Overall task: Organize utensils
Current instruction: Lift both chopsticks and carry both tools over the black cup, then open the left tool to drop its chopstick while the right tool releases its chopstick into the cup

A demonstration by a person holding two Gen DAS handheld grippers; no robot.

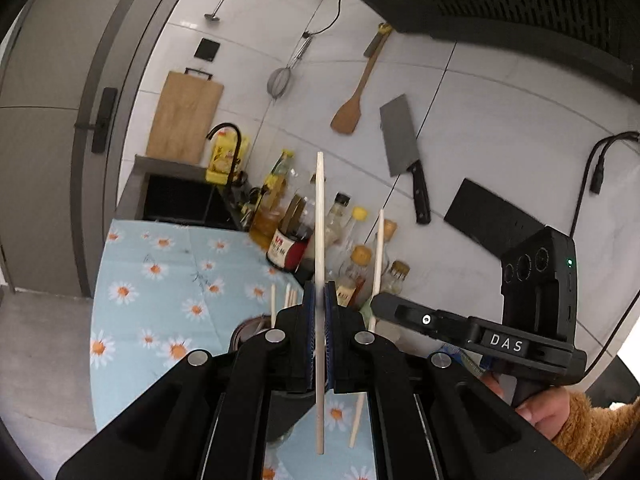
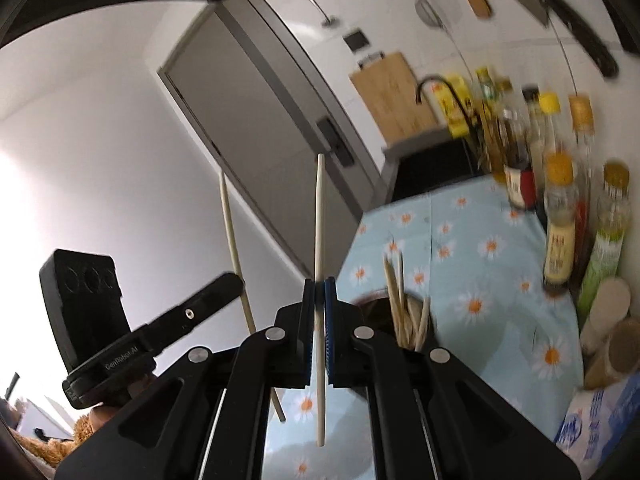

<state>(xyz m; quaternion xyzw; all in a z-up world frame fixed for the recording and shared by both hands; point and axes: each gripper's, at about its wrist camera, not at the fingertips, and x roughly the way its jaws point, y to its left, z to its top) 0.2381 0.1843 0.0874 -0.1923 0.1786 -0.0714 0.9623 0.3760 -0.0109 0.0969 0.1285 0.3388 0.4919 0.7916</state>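
Both my claws are pinching a chopstick each, left gripper point(image 1: 319, 294) and right gripper point(image 2: 319, 290), sticks standing roughly upright. The holder cup point(image 2: 374, 312) with the other chopsticks point(image 2: 400, 304) sits just below and ahead, nearer my right one I think.

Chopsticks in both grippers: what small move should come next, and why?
Probably carry one chopstick over the holder and lower it in. The left gripper and right gripper each clamp a single chopstick upright above the flowered cloth, and the holder already has several chopsticks standing in it.
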